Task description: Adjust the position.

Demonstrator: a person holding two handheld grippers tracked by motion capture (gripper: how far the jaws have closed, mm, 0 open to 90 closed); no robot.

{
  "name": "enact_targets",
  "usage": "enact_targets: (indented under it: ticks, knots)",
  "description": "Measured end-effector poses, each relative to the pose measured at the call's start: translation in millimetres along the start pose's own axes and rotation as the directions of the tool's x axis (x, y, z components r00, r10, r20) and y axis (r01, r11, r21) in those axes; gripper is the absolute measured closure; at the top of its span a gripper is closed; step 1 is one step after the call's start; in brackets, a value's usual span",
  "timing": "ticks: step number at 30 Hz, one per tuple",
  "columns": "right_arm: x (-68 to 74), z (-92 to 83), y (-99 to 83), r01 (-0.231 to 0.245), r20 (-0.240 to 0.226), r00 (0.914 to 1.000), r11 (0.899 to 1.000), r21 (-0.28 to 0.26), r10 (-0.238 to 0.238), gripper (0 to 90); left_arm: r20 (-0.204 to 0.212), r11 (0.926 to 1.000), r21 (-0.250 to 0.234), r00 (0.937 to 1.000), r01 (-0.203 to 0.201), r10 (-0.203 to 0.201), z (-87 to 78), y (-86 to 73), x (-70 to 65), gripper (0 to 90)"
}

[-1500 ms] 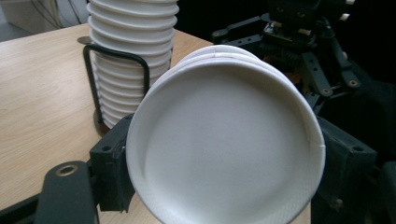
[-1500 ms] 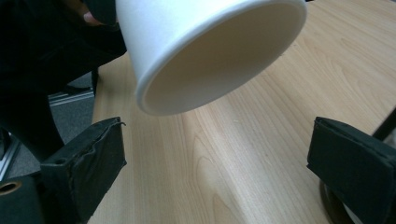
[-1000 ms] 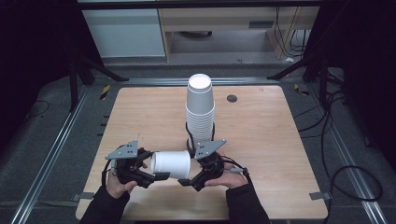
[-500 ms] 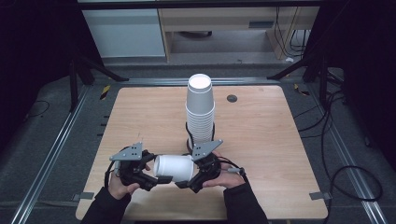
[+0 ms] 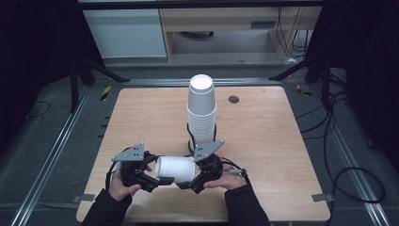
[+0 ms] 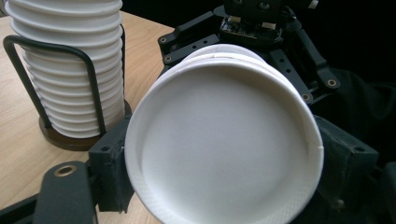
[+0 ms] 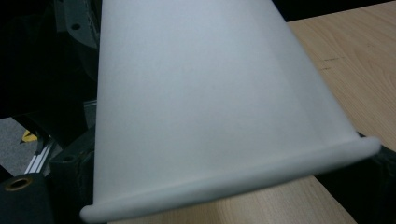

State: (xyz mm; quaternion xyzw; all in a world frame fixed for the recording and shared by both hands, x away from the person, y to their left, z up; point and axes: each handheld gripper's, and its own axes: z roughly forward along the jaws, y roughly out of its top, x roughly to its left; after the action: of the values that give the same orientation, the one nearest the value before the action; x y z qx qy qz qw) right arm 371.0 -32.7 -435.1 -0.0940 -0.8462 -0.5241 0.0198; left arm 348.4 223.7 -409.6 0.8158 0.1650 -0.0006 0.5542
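A white paper cup (image 5: 174,169) lies on its side above the table's front edge, held between both grippers. My left gripper (image 5: 151,181) is shut on its base end; in the left gripper view the round cup base (image 6: 224,149) faces the camera between the two jaws, with a second cup edge just behind it. My right gripper (image 5: 189,181) is shut on the rim end, and in the right gripper view the cup's wall (image 7: 210,93) and rolled rim run across the jaws. A tall stack of white cups (image 5: 202,110) stands upside down in a black wire holder (image 6: 60,139) just behind the hands.
The wooden table (image 5: 273,141) has a small dark hole (image 5: 234,99) at the back right. Bare wood lies to the left and right of the stack. Metal rails (image 5: 56,150) and cables (image 5: 348,174) run along the floor beside the table.
Both hands have shifted slightly toward the front edge with the cup still held between the grippers. The stack has not moved.
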Motion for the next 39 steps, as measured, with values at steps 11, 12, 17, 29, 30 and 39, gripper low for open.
enact_targets:
  ticks: [11, 12, 17, 29, 30, 39]
  knots:
    - [-2.2, -6.9, 1.9, 0.012, 0.015, 0.9998, 1.0, 0.021, -0.012, 7.7, -0.014, 0.9999, -0.014, 0.9999, -0.005, 0.005, -11.1, 4.8, -0.8, 19.0]
    - [-2.8, -8.2, 2.5, 0.013, 0.016, 0.9998, 1.0, 0.024, -0.014, 7.7, -0.014, 0.9999, -0.01, 0.9999, -0.003, 0.003, -12.1, 5.3, -0.7, 18.9]
    - [-6.7, -17.3, 8.4, 0.035, 0.046, 0.9982, 0.998, 0.058, -0.038, 7.7, -0.033, 1.0, 0.008, 0.9994, -0.003, 0.003, -16.9, 5.2, 1.1, 18.3]
    - [-13.3, -33.6, 34.7, 0.119, 0.092, 0.9859, 0.972, 0.201, -0.14, 7.6, -0.063, 0.9885, 0.151, 0.9979, -0.003, 0.013, -10.6, -1.4, 7.3, 15.8]
    - [-13.5, -32.3, 37.1, 0.131, 0.087, 0.9843, 0.967, 0.218, -0.153, 7.6, -0.065, 0.9876, 0.157, 0.9978, -0.004, 0.015, -9.9, -1.7, 7.4, 15.5]
    - [-9.8, -12.4, 43.9, 0.181, 0.035, 0.9786, 0.931, 0.317, -0.202, 7.6, -0.039, 0.9761, 0.217, 0.9991, -0.008, 0.017, -1.0, -3.6, 6.0, 13.5]
